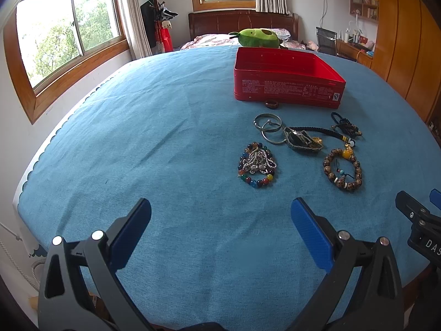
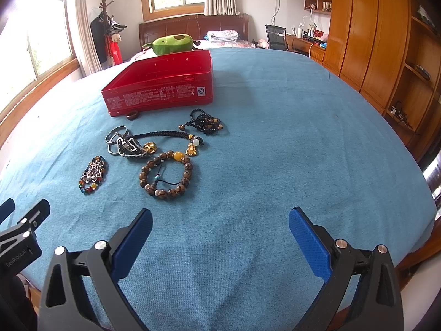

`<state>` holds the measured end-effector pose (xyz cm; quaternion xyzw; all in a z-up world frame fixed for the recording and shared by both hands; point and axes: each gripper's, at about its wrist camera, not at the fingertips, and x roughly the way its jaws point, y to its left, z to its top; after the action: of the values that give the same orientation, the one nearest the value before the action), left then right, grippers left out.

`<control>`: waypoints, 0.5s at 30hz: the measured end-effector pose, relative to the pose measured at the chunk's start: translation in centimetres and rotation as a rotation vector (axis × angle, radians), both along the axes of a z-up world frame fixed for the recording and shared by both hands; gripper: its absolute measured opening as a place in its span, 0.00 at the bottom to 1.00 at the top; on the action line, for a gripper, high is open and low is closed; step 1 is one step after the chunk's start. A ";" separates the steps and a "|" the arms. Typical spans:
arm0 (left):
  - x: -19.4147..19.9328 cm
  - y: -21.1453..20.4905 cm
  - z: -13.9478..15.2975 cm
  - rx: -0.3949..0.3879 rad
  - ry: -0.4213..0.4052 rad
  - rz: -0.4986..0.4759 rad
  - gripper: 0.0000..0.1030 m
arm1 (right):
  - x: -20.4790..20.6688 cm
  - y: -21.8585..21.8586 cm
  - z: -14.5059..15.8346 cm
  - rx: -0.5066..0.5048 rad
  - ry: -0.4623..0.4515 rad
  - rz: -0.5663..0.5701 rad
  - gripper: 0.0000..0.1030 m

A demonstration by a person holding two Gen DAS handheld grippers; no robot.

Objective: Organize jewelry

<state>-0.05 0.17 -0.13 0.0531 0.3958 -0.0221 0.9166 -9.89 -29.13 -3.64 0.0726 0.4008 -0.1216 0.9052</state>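
Jewelry (image 1: 300,143) near red tin (image 1: 286,93)

Bright daylight enters from 2 windows (image 1: 69,30), overexposed with glare at upper left; fisheye edges curve strongly, focus sharp.

Glossy red metal tin (image 1: 286,89), matt blue cloth (image 1: 165,138)

Left tongs (image 1: 220,220) held low with jaws spread wide, holding nothing; right tongs (image 2: 220,229) alongside, likewise spread wide and holding nothing.
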 end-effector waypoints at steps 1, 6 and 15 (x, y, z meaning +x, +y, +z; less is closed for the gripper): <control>0.0 0.0 0.0 0.000 0.000 0.000 0.97 | 0.0 0.0 0.0 0.000 0.000 0.001 0.96; -0.2 0.3 -0.1 -0.002 0.000 0.000 0.97 | 0.0 0.0 0.0 0.001 0.000 0.000 0.96; 0.0 -0.3 0.1 0.001 0.002 0.001 0.97 | 0.1 0.0 -0.1 0.004 0.002 0.001 0.96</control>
<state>-0.04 -0.08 -0.06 0.0534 0.3968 -0.0217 0.9161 -9.78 -29.09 -3.72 0.0740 0.4020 -0.1205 0.9046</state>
